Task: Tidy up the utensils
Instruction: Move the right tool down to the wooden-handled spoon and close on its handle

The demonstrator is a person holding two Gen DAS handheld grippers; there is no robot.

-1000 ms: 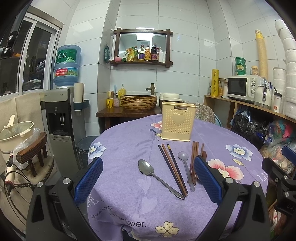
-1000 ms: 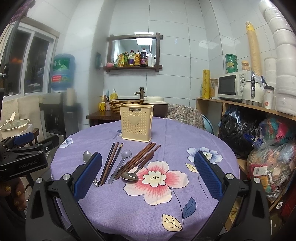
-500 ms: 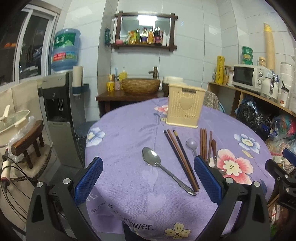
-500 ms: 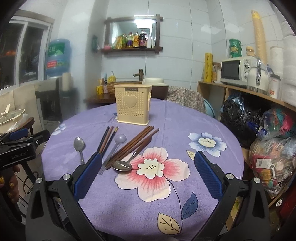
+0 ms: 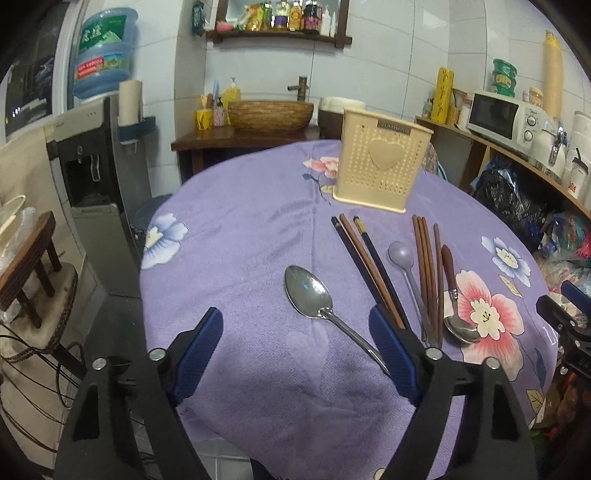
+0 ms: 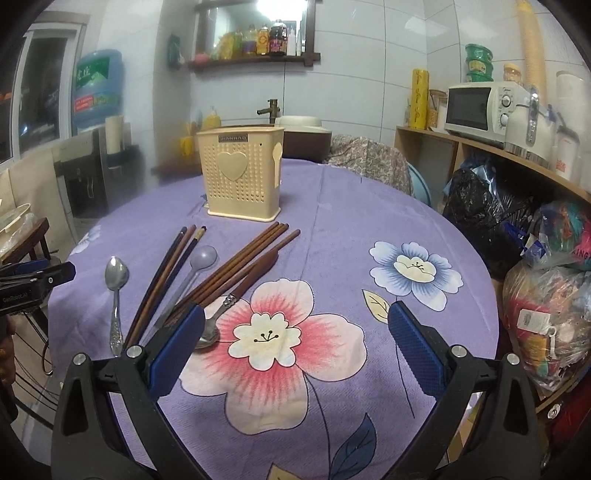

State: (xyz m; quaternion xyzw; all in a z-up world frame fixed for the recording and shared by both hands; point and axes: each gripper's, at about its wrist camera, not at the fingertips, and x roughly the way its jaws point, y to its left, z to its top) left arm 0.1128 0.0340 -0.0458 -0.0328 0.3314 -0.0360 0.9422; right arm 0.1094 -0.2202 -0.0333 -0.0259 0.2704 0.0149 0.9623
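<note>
White tiled walls [image 5: 399, 55] enclose the room. A wooden wall shelf [image 5: 277, 35] holds bottles above a woven basin [image 5: 270, 115] on a dark side table [image 5: 229, 138]. A water dispenser [image 5: 92, 173] stands left, beside a window [image 6: 40, 96]. A microwave [image 6: 476, 109] sits on the right-hand wooden shelf [image 6: 491, 158].
</note>
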